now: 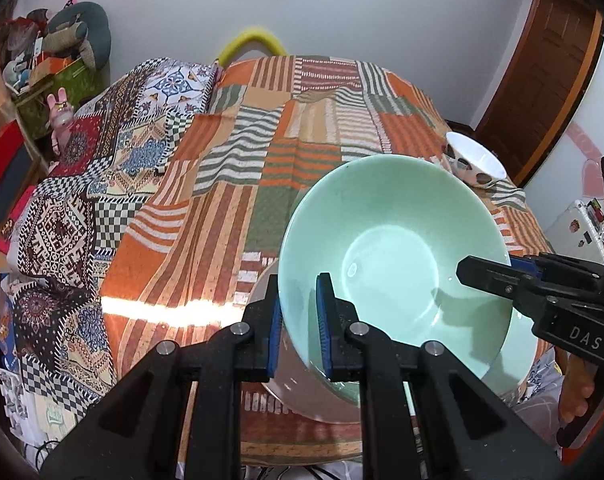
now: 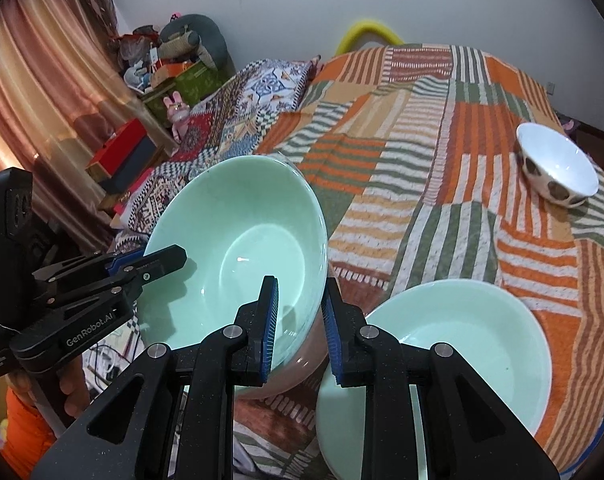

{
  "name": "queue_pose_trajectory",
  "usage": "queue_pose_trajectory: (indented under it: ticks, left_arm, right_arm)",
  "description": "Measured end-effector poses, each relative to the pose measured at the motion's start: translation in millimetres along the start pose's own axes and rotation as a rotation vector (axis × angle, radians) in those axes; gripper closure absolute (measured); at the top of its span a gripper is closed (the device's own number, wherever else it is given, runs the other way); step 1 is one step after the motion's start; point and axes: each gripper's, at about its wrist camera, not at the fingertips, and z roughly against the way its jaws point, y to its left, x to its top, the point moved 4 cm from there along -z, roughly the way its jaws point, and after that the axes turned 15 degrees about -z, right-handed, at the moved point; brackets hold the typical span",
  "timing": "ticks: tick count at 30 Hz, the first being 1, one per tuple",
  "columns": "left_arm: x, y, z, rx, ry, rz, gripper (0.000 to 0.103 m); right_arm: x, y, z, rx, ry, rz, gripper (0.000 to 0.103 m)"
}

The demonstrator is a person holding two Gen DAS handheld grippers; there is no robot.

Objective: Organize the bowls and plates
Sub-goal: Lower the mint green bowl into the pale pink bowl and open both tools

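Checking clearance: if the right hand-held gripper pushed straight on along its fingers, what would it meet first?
The right hand-held gripper is already shut on the green bowl, rim between its pads; past it, probably the striped bedspread.

Three dishes show in all: one deep mint-green ceramic bowl (image 2: 237, 248), one shallower mint-green ceramic plate (image 2: 454, 352), and one small white bowl with brown spots (image 2: 558, 170). Two black two-finger grippers, left (image 1: 299, 320) and right (image 2: 299, 320).
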Motion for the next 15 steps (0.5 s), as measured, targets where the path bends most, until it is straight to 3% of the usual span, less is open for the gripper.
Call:
queue_pose_trajectory:
  ticks: [15]
  left_arm:
    - [-23.5,5.4,-18.1,0.012,0.058,0.003,0.088]
  right_arm:
    - [-18.2,0.2,-27.1,-0.031,0.086,-0.005,0.081]
